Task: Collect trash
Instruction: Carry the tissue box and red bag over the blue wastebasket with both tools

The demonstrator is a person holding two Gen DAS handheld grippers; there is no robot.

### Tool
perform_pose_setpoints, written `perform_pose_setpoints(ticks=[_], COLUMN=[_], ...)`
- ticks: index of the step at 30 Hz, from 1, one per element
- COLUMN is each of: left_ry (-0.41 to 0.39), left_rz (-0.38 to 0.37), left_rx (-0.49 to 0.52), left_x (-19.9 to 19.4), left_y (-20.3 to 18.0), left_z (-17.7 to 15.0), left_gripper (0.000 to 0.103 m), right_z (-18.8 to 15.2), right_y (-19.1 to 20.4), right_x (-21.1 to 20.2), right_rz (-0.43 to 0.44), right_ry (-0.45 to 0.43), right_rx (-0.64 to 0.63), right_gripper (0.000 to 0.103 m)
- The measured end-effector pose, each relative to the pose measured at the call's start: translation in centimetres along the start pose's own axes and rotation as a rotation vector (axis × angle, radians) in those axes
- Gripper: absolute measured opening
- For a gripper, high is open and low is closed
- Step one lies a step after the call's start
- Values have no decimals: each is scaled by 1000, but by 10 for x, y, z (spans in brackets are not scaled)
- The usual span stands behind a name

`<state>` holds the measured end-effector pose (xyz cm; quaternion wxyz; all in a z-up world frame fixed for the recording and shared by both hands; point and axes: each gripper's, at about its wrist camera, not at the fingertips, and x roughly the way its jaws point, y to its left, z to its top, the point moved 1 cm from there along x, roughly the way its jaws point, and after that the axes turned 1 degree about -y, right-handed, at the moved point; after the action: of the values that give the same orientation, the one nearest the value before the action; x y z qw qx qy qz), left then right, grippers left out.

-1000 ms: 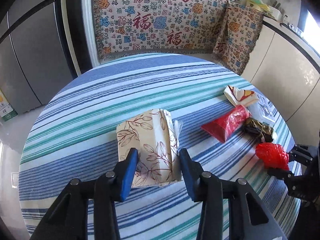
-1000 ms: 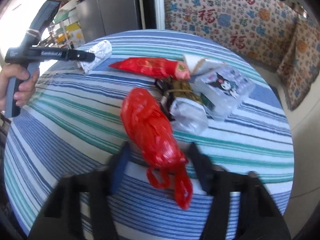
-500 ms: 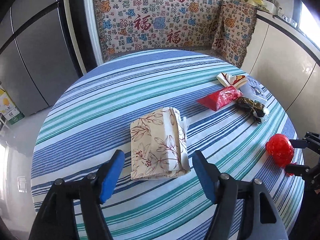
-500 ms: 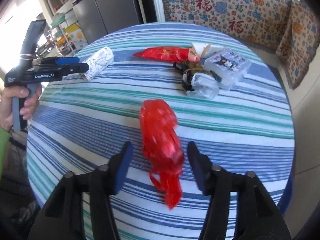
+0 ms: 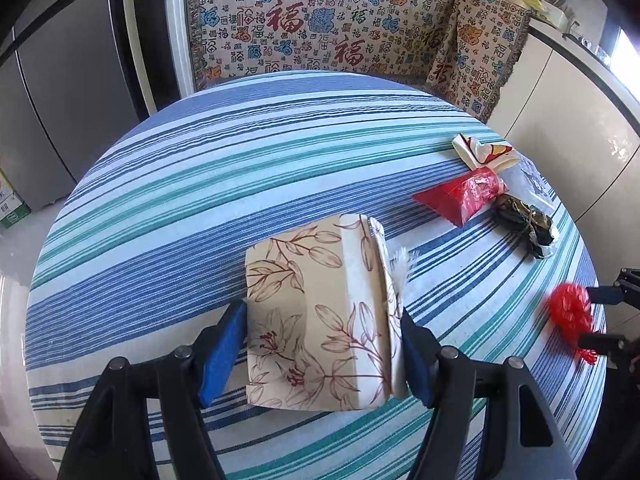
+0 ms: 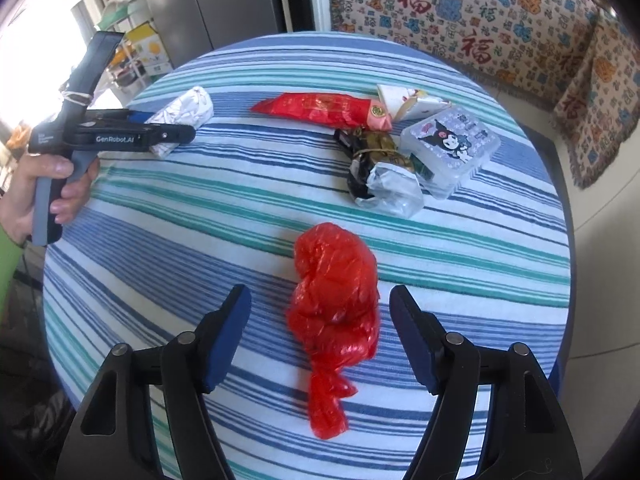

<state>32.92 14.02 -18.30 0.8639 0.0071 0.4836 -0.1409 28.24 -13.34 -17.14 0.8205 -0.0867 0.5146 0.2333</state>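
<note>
A floral tissue pack [image 5: 320, 320] lies on the striped round table [image 5: 200, 208]. My left gripper [image 5: 320, 354] is open, its jaws on either side of the pack, close to its sides. The pack also shows in the right wrist view [image 6: 184, 120]. A crumpled red plastic bag [image 6: 336, 292] lies between the open jaws of my right gripper [image 6: 320, 336], not touched. The bag shows at the table's right edge in the left wrist view [image 5: 572, 316]. A red wrapper [image 6: 320, 110], a dark wrapped bundle [image 6: 376, 164], a folded paper packet [image 6: 408, 100] and a clear cartoon box [image 6: 452, 148] lie farther off.
A patterned cloth [image 5: 340, 28] covers the bench behind the table. A grey fridge [image 5: 44, 80] stands at the left and white cabinets [image 5: 568, 128] at the right. The table edge runs close below both grippers.
My left gripper opened wide, drew back, then moved forward around the tissue pack again. My right gripper opened and pulled back; the red bag now lies loose between its jaws.
</note>
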Motion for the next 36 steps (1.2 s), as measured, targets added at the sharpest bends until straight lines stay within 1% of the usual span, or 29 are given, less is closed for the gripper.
perform_pose_setpoints(ticks=[1, 2, 4, 6, 8, 9, 12, 15, 17, 24, 28, 32, 33, 36], left_ry=[-5, -14, -28, -37, -51, -42, -56, -60, -69, -103, -100, -94, -92, -86], left_rz=[-4, -9, -9, -5, -18, -34, -59, -74, -84, -127, -131, -144, -127, -157], left_rx=[3, 6, 15, 13, 1, -16, -16, 6, 24, 83, 119, 158, 176, 194], left_x=[-2, -4, -10, -17, -28, -32, -48, -61, -69, -88, -87, -82, -81, -76], left_y=[0, -1, -4, -6, -11, -14, -31, -55, -73, -144, -173, -203, -210, -238], left_z=[-1, -3, -7, -12, -19, -22, -31, -40, -43, -36, -27, -26, -25, -20], left_gripper=[69, 68, 67, 67, 67, 67, 67, 67, 67, 67, 67, 67, 67, 67], right_z=[1, 0, -2, -6, -11, -13, -25, -38, -46, -55, -61, -68, -70, -78], right_y=[0, 1, 4, 4, 4, 5, 10, 20, 19, -13, -32, -52, -58, -80], right_x=[2, 3, -3, -12, -19, -22, -29, -30, -31, -54, -66, -76, -79, -90], right_rz=[10, 18, 18, 25, 30, 30, 53, 55, 74, 84, 95, 99, 97, 85], right_ry=[20, 33, 19, -10, -35, -47, -98, -145, -168, -219, -243, -269, -276, -298], right_rx=[1, 0, 10, 38, 77, 90, 152, 198, 242, 355, 405, 453, 465, 502], right_gripper=[35, 36, 35, 35, 35, 35, 35, 35, 35, 35, 35, 35, 35, 35])
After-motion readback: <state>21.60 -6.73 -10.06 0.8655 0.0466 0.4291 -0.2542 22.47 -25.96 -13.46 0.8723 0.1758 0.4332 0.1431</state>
